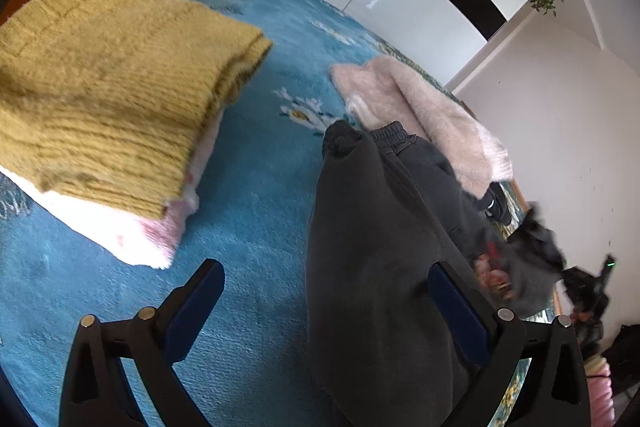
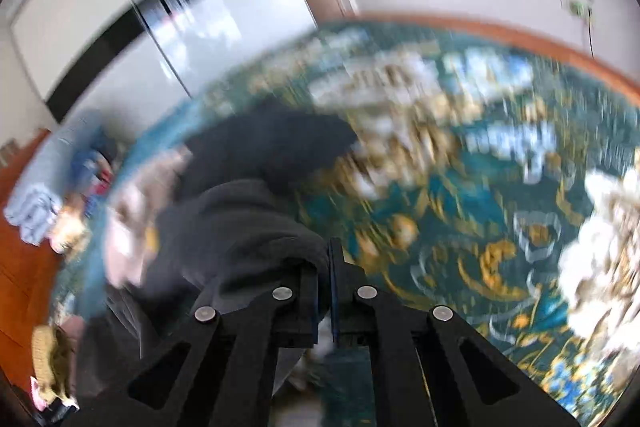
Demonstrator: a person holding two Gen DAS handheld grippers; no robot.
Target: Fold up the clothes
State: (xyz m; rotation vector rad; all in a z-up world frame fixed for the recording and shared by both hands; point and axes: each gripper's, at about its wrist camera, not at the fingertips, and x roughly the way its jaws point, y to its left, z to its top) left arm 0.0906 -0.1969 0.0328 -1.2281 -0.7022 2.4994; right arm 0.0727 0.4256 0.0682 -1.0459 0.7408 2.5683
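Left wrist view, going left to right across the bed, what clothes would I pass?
Folded mustard knit sweater on a pink-and-white fluffy garment → dark grey sweatpants → pale pink fuzzy garment, all on the teal floral blanket.

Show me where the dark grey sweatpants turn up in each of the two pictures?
Left wrist view: dark grey sweatpants run from centre down to the bottom, right of middle.
Right wrist view: they fill the lower left, pinched in the right tool.
Shared landmark: the teal floral blanket.
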